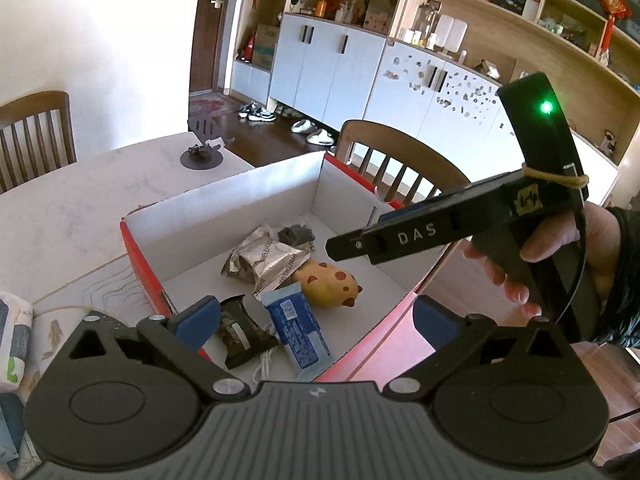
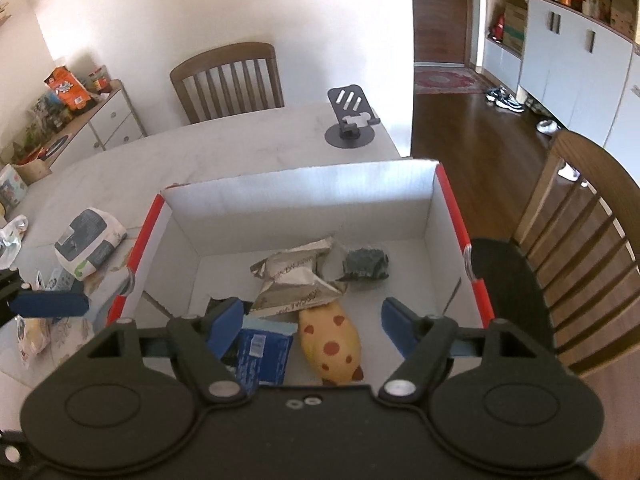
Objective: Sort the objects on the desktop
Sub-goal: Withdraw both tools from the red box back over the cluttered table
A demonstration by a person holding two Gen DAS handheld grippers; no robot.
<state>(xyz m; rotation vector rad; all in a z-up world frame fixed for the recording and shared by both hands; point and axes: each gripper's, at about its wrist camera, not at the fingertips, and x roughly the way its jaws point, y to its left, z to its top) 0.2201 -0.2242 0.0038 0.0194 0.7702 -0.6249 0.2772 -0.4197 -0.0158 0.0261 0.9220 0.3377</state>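
A red box with white inside [image 1: 280, 184] [image 2: 304, 196] stands on the table. In it lie a yellow spotted toy [image 1: 330, 284] [image 2: 330, 344], a silver snack bag [image 1: 268, 260] [image 2: 300, 280], a blue packet [image 1: 298, 330] [image 2: 264, 354], a dark bar [image 1: 236, 330] and a grey crumpled lump [image 1: 296, 234] [image 2: 366, 264]. My left gripper [image 1: 316, 320] is open and empty above the box's near edge. My right gripper [image 2: 312, 326] is open and empty over the toy and blue packet; it also shows in the left wrist view [image 1: 362, 242].
A black phone stand [image 1: 202, 148] [image 2: 352, 120] sits at the table's far end. A white tissue pack [image 2: 90, 242] and small packets [image 2: 34, 332] lie left of the box. Wooden chairs [image 2: 230, 80] [image 2: 580, 248] stand behind and right of the table.
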